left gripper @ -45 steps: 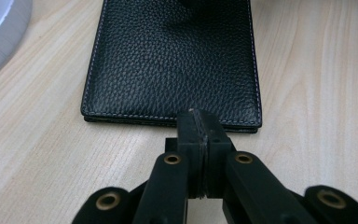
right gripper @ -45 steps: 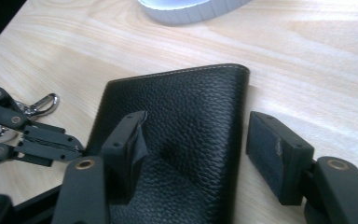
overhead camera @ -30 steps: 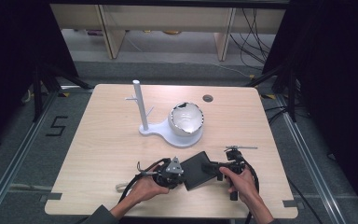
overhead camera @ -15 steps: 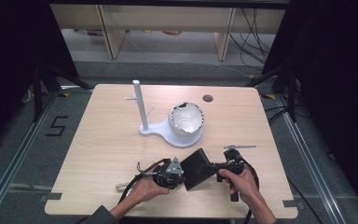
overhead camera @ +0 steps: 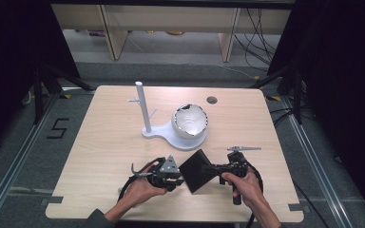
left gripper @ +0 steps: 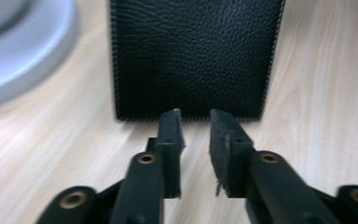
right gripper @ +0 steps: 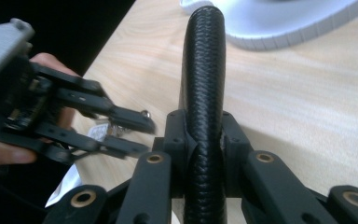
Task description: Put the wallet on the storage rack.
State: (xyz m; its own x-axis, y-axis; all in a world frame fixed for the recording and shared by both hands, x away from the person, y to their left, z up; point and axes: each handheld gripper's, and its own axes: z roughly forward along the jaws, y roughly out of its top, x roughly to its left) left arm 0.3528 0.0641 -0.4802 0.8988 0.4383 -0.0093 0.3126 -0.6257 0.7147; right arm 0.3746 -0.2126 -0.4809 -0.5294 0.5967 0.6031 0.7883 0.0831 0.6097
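Observation:
A black leather wallet (overhead camera: 199, 170) stands tilted on edge near the table's front, between my two grippers. My right gripper (overhead camera: 217, 168) is shut on its right end. In the right gripper view the wallet's stitched spine (right gripper: 204, 70) runs up from between the jaws of my right gripper (right gripper: 204, 128). My left gripper (overhead camera: 178, 176) is open at the wallet's left side. In the left gripper view the left gripper (left gripper: 195, 123) has its tips just short of the wallet's near edge (left gripper: 191, 56), with nothing between them. The left gripper (right gripper: 135, 133) also appears in the right gripper view.
A white stand (overhead camera: 171, 137) with an upright pole (overhead camera: 142, 107) and a white bowl-shaped piece (overhead camera: 189, 121) sits mid-table behind the wallet. A round hole (overhead camera: 212, 100) marks the far side of the table. A thin grey bar (overhead camera: 244, 148) lies by my right hand.
The wallet has turned slightly and risen more onto its edge in my right gripper. Both hands have hardly shifted.

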